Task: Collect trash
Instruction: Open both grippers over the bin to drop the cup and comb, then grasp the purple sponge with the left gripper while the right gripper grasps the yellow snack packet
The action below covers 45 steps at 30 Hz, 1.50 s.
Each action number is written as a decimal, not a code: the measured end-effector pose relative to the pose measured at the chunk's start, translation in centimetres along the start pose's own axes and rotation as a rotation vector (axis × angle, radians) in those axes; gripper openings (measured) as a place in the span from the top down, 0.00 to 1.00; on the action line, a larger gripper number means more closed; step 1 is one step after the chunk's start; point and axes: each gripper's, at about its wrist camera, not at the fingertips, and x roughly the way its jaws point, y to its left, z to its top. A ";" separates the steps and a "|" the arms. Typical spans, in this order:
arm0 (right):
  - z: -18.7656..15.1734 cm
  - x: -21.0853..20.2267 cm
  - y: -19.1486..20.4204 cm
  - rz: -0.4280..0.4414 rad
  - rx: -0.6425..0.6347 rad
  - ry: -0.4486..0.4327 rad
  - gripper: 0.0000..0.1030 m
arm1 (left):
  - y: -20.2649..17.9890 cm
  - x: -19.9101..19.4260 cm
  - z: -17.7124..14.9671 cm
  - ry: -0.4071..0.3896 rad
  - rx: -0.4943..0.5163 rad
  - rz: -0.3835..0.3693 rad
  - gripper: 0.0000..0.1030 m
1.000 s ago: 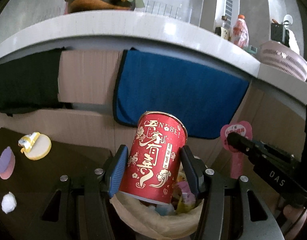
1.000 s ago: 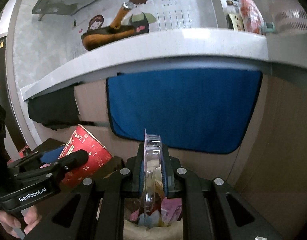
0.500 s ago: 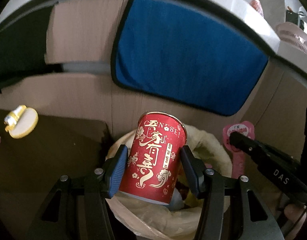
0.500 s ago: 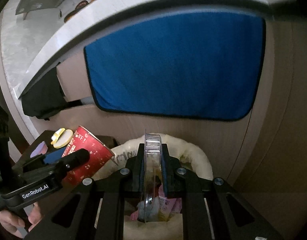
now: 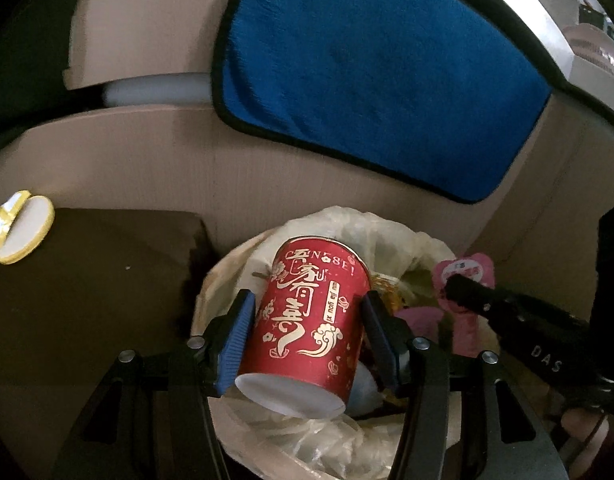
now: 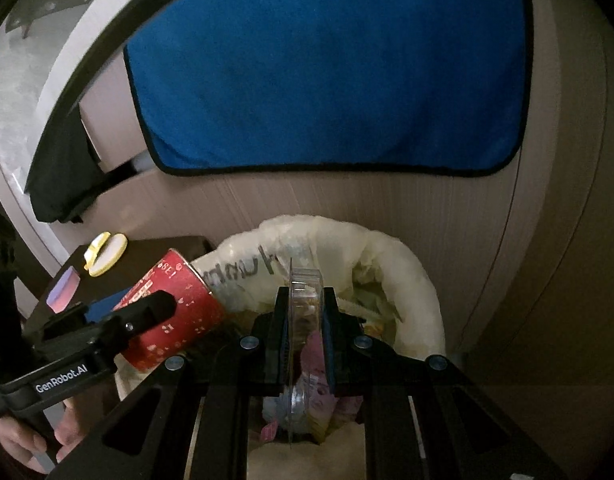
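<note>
A red paper cup with gold lettering is tilted over the bag-lined trash bin. My left gripper is shut on it, blue pads on both sides. In the right wrist view the same cup leans over the bin's left rim. My right gripper holds a clear plastic container upright on edge above the bin's opening. Its jaws are opening, with the container still standing between the pads. Wrappers and pink scraps fill the bin below.
A dark brown table stands left of the bin, with a yellow-rimmed round lid and a purple sponge on it. A blue towel hangs on the cabinet behind. A pink tag stands at the bin's right. A hand grips the left tool.
Both grippers have come down and tipped toward the bin, so the counter top has left both views. The bin's opening now lies right under the cup and the container.
</note>
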 end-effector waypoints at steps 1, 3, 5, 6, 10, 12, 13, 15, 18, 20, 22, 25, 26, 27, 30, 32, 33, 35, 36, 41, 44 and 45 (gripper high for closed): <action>0.0 0.0 0.0 0.003 0.002 0.003 0.85 | 0.3 0.2 0.2 0.005 -0.005 -0.025 0.45; -0.1 0.0 -0.1 -0.002 0.002 0.004 0.81 | 0.6 0.2 0.5 0.009 -0.012 -0.046 0.44; -0.1 -0.2 -0.1 -0.018 -0.002 -0.006 0.72 | 0.6 0.0 0.7 0.003 -0.016 -0.048 0.42; -0.1 -0.3 -0.1 -0.024 -0.001 -0.010 0.71 | 0.6 -0.1 0.7 -0.002 -0.017 -0.046 0.41; 0.0 -0.5 -0.5 -0.032 0.023 -0.012 0.71 | 0.5 -0.4 0.8 0.010 -0.021 -0.054 0.39; 0.0 -0.6 -0.6 -0.045 0.030 -0.008 0.71 | 0.4 -0.8 0.9 0.011 -0.025 -0.054 0.39; 0.0 -0.6 -0.6 -0.049 0.029 -0.007 0.71 | 0.4 -1.1 0.9 0.007 -0.026 -0.053 0.39; 0.1 -0.9 -0.6 -0.061 0.025 -0.007 0.71 | 0.5 -1.6 1.0 0.000 -0.025 -0.043 0.39; 0.1 -1.3 -0.4 -0.085 0.013 -0.013 0.71 | 0.9 -2.2 0.9 -0.007 -0.024 -0.025 0.39; 0.1 -1.7 -0.2 -0.101 0.003 -0.024 0.71 | 1.5 -2.8 0.7 -0.011 -0.032 -0.014 0.39; 0.2 -2.0 0.3 -0.090 -0.009 -0.037 0.70 | 2.2 -3.4 0.5 -0.007 -0.042 0.000 0.39; 0.2 -2.4 1.1 -0.048 -0.021 -0.064 0.60 | 3.8 -4.8 0.3 -0.015 -0.056 0.021 0.39; 0.3 -2.3 1.5 -0.067 -0.034 -0.065 0.59 | 4.4 -5.2 0.2 -0.020 -0.061 0.029 0.39; 0.5 -2.0 1.9 -0.094 -0.045 -0.058 0.58 | 5.1 -5.8 0.1 -0.029 -0.068 0.039 0.39; 0.8 -1.6 2.9 -0.142 -0.054 -0.066 0.58 | 7.6 -7.6 -0.1 -0.054 -0.093 0.058 0.39; 0.9 -1.3 3.6 -0.181 -0.066 -0.077 0.58 | 9.4 -8.6 -0.3 -0.066 -0.107 0.073 0.39; 1.0 -1.1 4.0 -0.204 -0.074 -0.079 0.58 | 10.4 -9.2 -0.4 -0.073 -0.114 0.083 0.39; 1.2 -0.7 4.6 -0.232 -0.077 -0.082 0.58 | 12.1 -9.9 -0.6 -0.078 -0.121 0.098 0.39; 1.2 -0.7 4.9 -0.236 -0.076 -0.086 0.58 | 13.2 -10.3 -0.7 -0.080 -0.121 0.108 0.39; 1.5 0.1 7.0 -0.258 -0.092 -0.081 0.58 | 17.9 -11.4 -1.1 -0.051 -0.097 0.156 0.39; 1.4 0.7 8.4 -0.245 -0.096 -0.069 0.58 | 21.9 -12.3 -1.2 -0.056 -0.117 0.218 0.39; 1.3 0.9 9.0 -0.240 -0.105 -0.064 0.58 | 23.6 -12.8 -1.2 -0.064 -0.130 0.245 0.39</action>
